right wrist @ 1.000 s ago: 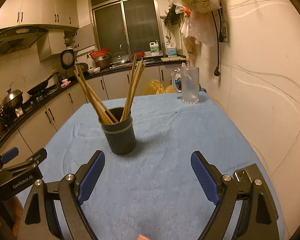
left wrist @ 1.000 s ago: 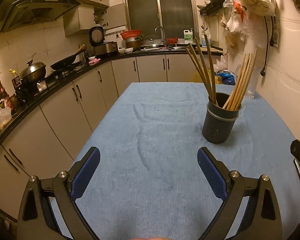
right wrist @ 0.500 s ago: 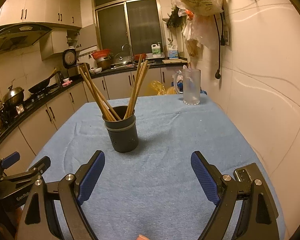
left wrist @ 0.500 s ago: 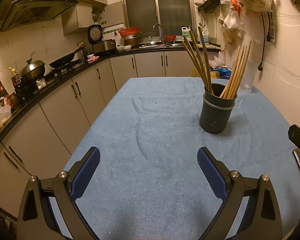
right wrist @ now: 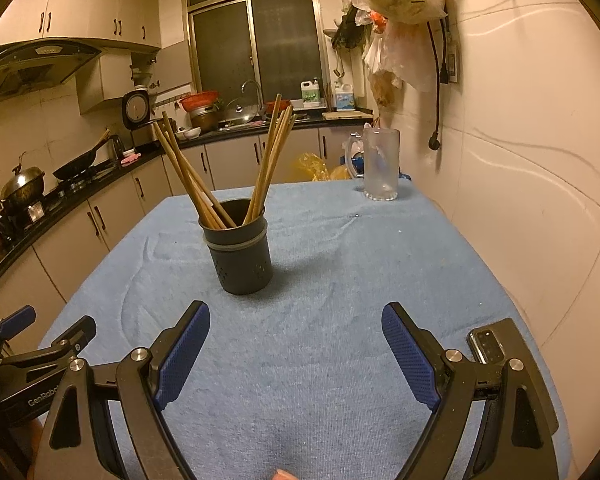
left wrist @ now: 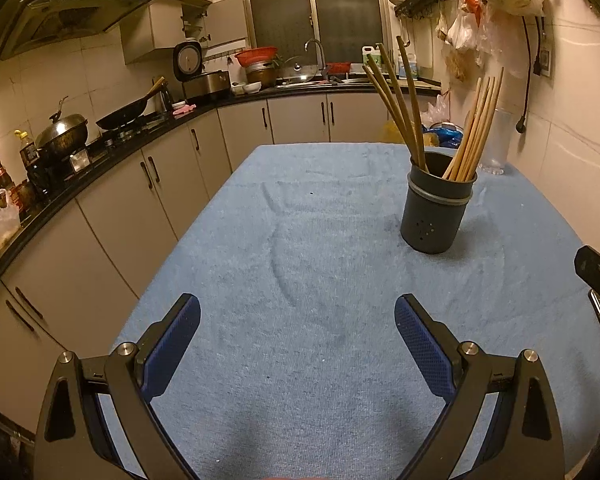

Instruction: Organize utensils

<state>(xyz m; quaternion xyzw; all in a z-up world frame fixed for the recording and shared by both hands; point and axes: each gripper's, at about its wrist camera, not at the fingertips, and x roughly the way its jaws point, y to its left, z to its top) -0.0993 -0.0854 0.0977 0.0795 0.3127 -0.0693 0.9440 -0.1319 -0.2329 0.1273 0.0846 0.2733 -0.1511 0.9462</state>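
I see a dark utensil holder [right wrist: 239, 257] standing upright on the blue cloth [right wrist: 340, 280] that covers the table. Two bunches of wooden chopsticks [right wrist: 268, 168] lean inside it. My left gripper [left wrist: 298, 340] and right gripper [right wrist: 296, 344] both hover low over bare cloth, jaws spread wide, holding nothing. No loose utensils lie on the cloth, so I judge the sorting done, or nearly so. A glass mug [right wrist: 379, 164] stands at the far edge, and a phone [right wrist: 488, 346] lies beside my right gripper.
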